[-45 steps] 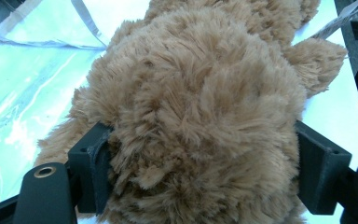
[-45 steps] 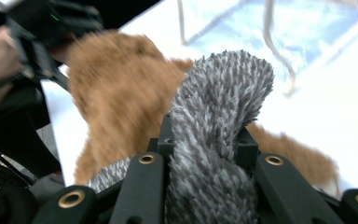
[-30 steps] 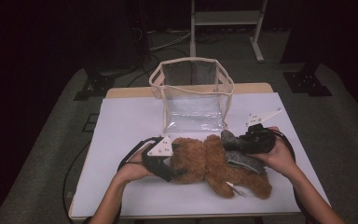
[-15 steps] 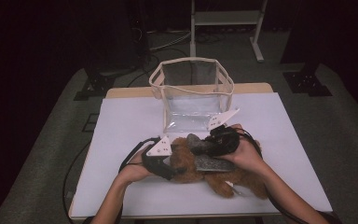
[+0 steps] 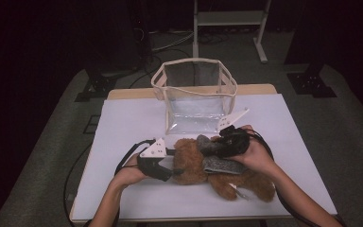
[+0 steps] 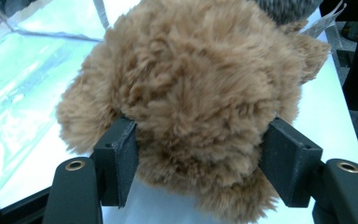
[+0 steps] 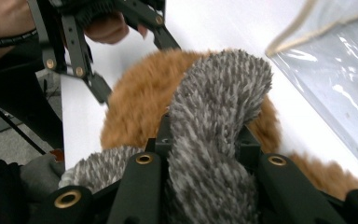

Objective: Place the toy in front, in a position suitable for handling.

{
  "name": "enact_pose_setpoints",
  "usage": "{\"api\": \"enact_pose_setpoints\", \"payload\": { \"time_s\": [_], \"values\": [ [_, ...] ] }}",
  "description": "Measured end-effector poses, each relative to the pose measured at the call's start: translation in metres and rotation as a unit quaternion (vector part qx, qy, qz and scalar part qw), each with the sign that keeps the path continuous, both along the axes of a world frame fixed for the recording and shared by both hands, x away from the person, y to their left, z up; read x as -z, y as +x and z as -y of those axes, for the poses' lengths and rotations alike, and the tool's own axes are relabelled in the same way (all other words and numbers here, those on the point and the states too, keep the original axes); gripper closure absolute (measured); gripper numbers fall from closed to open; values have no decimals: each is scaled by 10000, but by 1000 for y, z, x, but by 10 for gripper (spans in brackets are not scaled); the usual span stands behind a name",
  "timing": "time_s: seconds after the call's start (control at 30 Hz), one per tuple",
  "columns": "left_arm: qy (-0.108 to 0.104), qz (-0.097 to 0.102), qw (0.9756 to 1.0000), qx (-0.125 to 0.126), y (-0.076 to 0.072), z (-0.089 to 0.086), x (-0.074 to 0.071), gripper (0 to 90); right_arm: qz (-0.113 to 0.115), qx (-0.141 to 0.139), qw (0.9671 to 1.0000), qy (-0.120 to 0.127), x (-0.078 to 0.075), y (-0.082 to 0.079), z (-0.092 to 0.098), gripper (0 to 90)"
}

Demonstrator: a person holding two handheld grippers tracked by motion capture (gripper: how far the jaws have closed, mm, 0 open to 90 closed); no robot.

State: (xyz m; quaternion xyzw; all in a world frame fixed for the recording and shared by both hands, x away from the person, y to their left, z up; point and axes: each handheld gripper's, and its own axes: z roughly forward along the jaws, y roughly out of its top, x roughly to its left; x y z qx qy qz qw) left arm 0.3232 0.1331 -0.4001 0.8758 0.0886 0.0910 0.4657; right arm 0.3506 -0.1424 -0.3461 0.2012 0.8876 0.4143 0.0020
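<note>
A brown teddy bear (image 5: 191,163) lies on its side on the white table (image 5: 123,118), head to the left, with a grey scarf (image 5: 222,164) around its neck. My left gripper (image 5: 169,166) holds the bear's head (image 6: 200,84). Its two jaws press into the fur on either side, and the left gripper (image 6: 200,140) stays low by the table. My right gripper (image 5: 213,145) is shut on one end of the grey scarf (image 7: 214,116) and holds it up over the bear's neck. In the right gripper view the gripper (image 7: 205,140) has scarf bulging between its jaws.
A clear plastic bag (image 5: 196,97) with a cream trim stands open just behind the bear. Beyond the table are a dark floor and a metal stand (image 5: 229,19). Cables trail from both grippers over the front of the table.
My right gripper has moved left from the bear's body to its neck, bringing the scarf end with it. The left gripper has stayed at the head.
</note>
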Motion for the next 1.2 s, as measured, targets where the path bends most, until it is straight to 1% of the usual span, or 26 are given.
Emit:
{"api": "enact_pose_setpoints", "payload": {
  "time_s": [0.03,0.07,0.17,0.2,0.33,0.4,0.5,0.57,0.67,0.7,0.77,0.83,0.9,0.93,1.0,1.03,1.07,1.13,1.2],
  "values": [
    [9,-19,10000,10,-1,1,0,339,9,-35,10000,-9,-1,2,-3,697],
    [44,5,10000,34,-2,1,1,339,-5,-65,10000,-1,-3,4,-8,698],
    [116,58,9999,64,-4,4,0,339,-106,-161,9998,30,-6,15,-23,698],
    [147,83,9998,76,-5,4,-1,339,-119,-209,9997,33,-7,21,-30,698],
    [227,146,9994,202,-8,6,-2,339,-310,-263,9991,-132,-7,41,-53,698],
    [245,180,9992,254,-10,7,-3,339,-446,-265,9983,-281,-3,52,-68,698],
    [335,217,9984,400,-12,7,-3,339,-581,-284,9968,-476,7,63,-85,698],
    [344,198,9984,404,-11,5,-2,339,-701,-259,9956,-573,14,68,-92,698],
    [269,173,9986,417,-10,3,-2,338,-749,-217,9955,-544,15,69,-89,700],
    [244,165,9987,406,-10,4,-1,338,-724,-213,9956,-555,14,69,-85,702],
    [306,214,9986,383,-9,3,-2,327,-668,-165,9962,-540,10,65,-76,704],
    [231,212,9991,301,-9,3,-1,322,-580,-134,9969,-507,4,60,-64,705],
    [181,173,9994,236,-7,3,0,318,-499,-98,9976,-465,-1,52,-51,705],
    [164,200,9994,213,-6,3,1,317,-424,-96,9982,-408,-4,47,-43,706],
    [146,219,9995,158,-5,4,1,317,-410,-72,9986,-334,-8,38,-32,705],
    [141,239,9996,113,-4,4,1,317,-368,-74,9989,-295,-9,32,-27,705],
    [86,242,9997,42,-3,5,1,317,-317,-73,9992,-253,-11,25,-21,706],
    [18,250,9996,-87,-1,6,1,317,-214,-162,9994,-215,-13,13,-17,705],
    [-84,250,9993,-249,1,7,0,317,-139,-252,9995,-154,-15,3,-18,704]
  ]
}}
